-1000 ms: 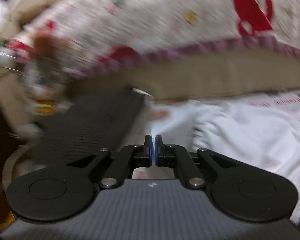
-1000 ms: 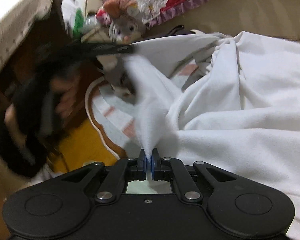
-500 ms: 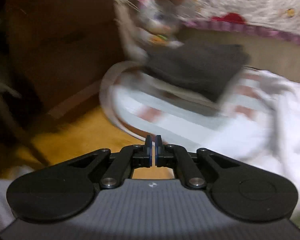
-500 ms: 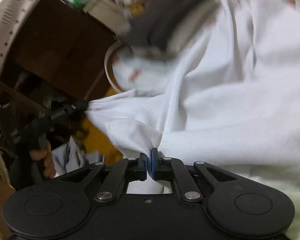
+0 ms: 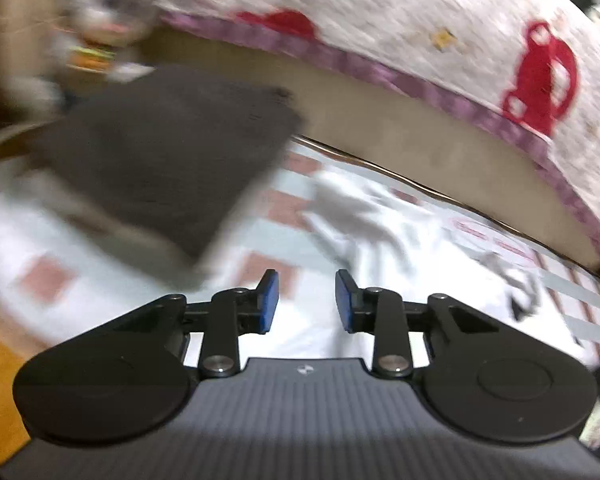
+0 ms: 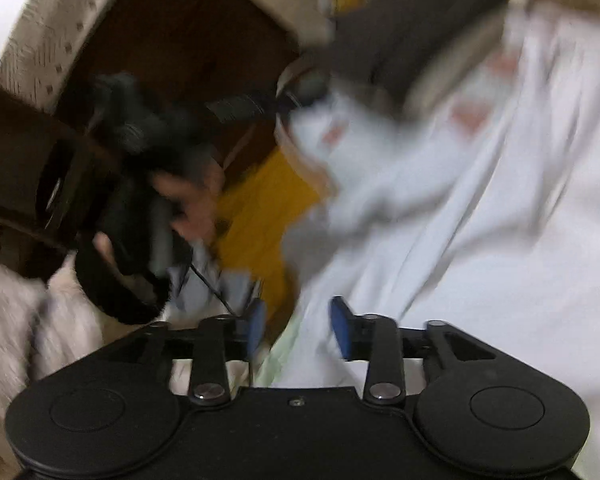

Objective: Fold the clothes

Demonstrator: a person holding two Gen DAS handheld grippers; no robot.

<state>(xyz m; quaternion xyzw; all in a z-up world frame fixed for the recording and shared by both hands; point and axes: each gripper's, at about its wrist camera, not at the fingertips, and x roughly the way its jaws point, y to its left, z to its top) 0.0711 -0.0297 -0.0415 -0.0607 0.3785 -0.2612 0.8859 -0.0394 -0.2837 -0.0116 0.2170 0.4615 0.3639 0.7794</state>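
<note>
Both grippers are letting go: the right gripper, pinching the white garment half a second ago, is opening with cloth lying loose between its jaws (blurred). The left gripper is opening too, empty, garment spreading just ahead, beside folded dark clothes.

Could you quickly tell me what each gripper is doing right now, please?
Left gripper: jaws opening, nothing between the pads.
Right gripper: jaws opening, the white garment lies past them, no longer pinched.
</note>
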